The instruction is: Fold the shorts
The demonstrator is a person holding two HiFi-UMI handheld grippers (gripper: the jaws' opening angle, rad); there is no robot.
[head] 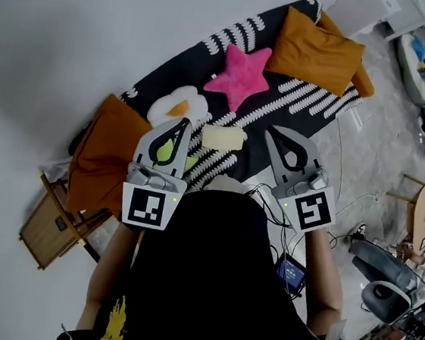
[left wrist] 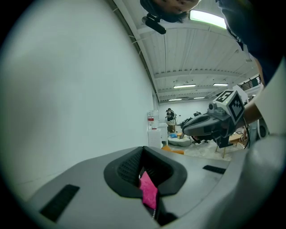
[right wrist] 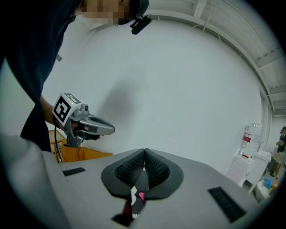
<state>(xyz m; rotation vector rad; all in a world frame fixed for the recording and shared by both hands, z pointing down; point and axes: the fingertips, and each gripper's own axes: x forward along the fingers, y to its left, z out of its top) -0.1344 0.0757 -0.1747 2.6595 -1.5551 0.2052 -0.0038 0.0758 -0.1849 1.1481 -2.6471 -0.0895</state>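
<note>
Left gripper: jaws together, nothing in them. Right gripper: same, closed and empty. Both are held out in front of the person's torso, side by side and apart, pointing over the near edge of the rug.

Shorts: pale, folded into a small rectangle, flat on the rug. In head view they sit between the two gripper tips, and neither gripper touches them.

Beyond them on the rug: pink star, white pillow, and an orange cushion at right. A second cushion sits at the rug's left end.
</note>
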